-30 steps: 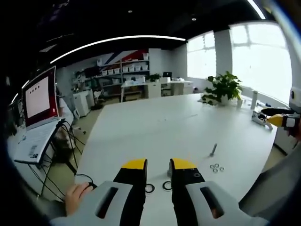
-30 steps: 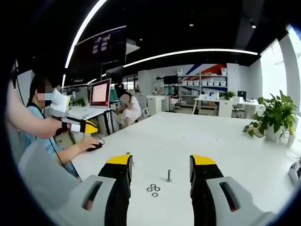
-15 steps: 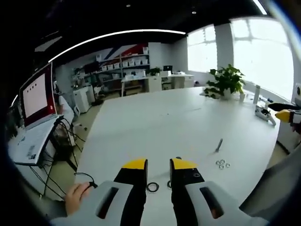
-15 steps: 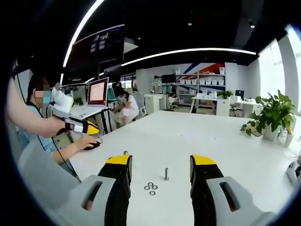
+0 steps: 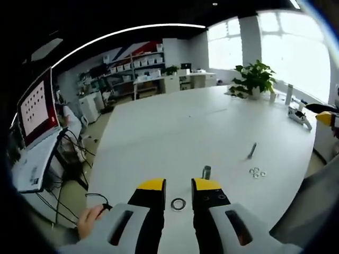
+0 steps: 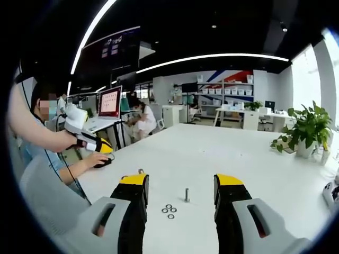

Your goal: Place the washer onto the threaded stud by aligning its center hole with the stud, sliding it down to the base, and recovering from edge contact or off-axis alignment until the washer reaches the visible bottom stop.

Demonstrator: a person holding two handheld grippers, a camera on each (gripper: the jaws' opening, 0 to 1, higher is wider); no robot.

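A thin threaded stud (image 6: 187, 194) stands upright on the white table (image 6: 201, 153), midway between my right gripper's (image 6: 181, 180) open, empty jaws and a little beyond them. Several small washers (image 6: 168, 210) lie just left of its base. In the left gripper view, one larger washer (image 5: 178, 203) lies flat on the table just past my left gripper (image 5: 179, 184), whose jaws are open and hold nothing. A short grey post (image 5: 206, 172) stands beyond the right jaw tip. Farther right are the thin stud (image 5: 252, 150) and the small washers (image 5: 257, 172).
A laptop (image 5: 36, 107) sits on a side stand at the left, with cables below it. A person's hand (image 5: 89, 222) rests by the table edge. A potted plant (image 5: 254, 84) stands at the far right of the table. The left gripper (image 6: 87, 140) shows at the left.
The left gripper view has dipped and moved forward: the washer now lies between the jaw tips, and the short post has come into sight. The right gripper view has barely shifted.
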